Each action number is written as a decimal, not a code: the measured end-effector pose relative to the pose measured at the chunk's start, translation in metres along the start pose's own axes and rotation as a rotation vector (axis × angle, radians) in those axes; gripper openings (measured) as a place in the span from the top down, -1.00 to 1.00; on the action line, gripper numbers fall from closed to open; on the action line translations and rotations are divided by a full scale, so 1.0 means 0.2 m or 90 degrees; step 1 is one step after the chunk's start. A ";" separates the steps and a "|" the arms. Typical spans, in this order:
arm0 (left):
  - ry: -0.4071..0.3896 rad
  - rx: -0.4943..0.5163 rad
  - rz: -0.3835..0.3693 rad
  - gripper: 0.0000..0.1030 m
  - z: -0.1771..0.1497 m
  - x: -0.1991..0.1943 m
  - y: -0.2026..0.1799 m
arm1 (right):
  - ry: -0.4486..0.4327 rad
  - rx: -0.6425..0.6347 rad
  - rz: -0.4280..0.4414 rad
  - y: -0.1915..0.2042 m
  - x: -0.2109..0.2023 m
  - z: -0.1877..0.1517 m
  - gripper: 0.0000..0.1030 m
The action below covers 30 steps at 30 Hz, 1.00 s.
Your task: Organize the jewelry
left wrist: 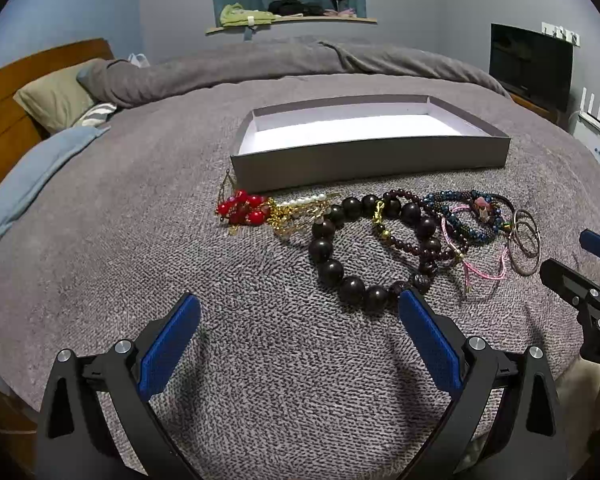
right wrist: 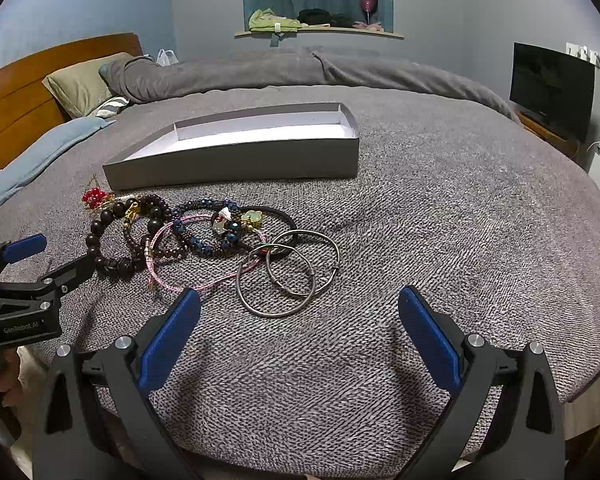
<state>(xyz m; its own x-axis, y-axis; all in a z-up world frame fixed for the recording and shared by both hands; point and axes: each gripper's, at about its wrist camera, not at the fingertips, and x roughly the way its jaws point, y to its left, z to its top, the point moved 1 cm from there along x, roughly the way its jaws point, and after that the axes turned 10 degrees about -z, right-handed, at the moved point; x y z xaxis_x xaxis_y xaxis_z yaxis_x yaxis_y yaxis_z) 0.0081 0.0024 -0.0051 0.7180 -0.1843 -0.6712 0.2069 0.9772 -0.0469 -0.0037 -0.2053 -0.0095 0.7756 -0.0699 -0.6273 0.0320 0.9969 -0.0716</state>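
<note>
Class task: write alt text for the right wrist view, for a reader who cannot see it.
The open right gripper hovers above a grey bedspread, its blue-padded jaws wide apart. Just ahead lie two metal bangles at the edge of a heap of beaded bracelets, with an empty grey box beyond. The left gripper shows at the left edge.

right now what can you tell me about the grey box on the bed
The grey box is a shallow, open rectangular tray, apparently cardboard, grey outside and white inside, with nothing visible in it. It lies flat on the grey blanket, just behind the row of jewelry; the red bead piece lies close by its front left corner.
</note>
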 end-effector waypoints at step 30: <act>0.001 0.002 -0.001 -0.92 0.00 0.00 -0.01 | 0.005 -0.004 -0.002 0.01 0.01 0.00 -0.90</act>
<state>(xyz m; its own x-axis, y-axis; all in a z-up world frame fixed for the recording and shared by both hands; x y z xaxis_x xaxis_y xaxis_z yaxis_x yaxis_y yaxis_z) 0.0077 0.0007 -0.0044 0.7165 -0.1850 -0.6726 0.2099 0.9767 -0.0451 -0.0030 -0.2039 -0.0113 0.7702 -0.0739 -0.6335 0.0312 0.9964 -0.0783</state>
